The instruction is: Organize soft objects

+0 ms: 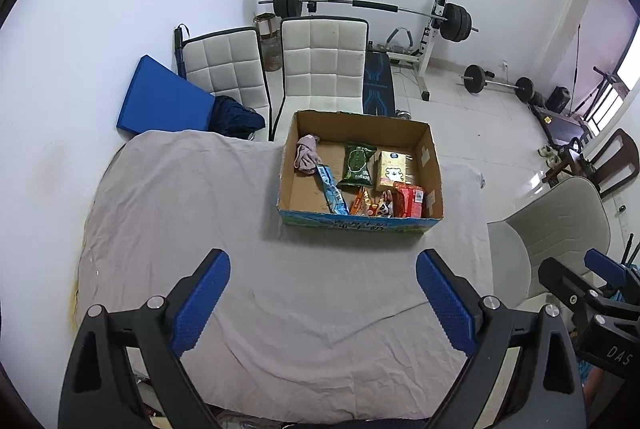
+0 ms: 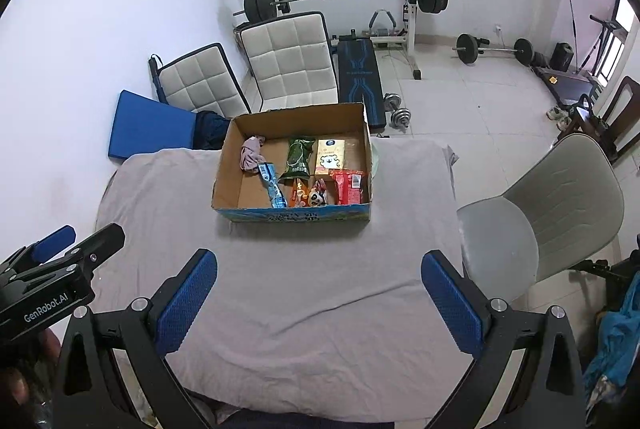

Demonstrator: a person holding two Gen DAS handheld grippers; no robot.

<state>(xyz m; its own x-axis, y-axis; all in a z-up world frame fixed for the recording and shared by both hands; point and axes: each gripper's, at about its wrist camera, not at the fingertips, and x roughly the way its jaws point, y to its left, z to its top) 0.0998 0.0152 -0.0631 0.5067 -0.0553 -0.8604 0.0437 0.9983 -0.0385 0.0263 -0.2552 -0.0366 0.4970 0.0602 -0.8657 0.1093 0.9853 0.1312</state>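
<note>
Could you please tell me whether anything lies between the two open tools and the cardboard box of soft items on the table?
Nothing visible does. Only bare grey cloth lies between the left tool, the right tool and the open cardboard box; its low front wall stands before the pink cloth bundle.

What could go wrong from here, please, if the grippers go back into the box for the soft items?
1. The pink cloth lies against the blue packet, so jaws closing on one might drag the other.
2. The cardboard box sits on a loose, wrinkled sheet; nudging its wall may slide it.
3. Both the left gripper and right gripper are open and close together, so they could collide.
</note>
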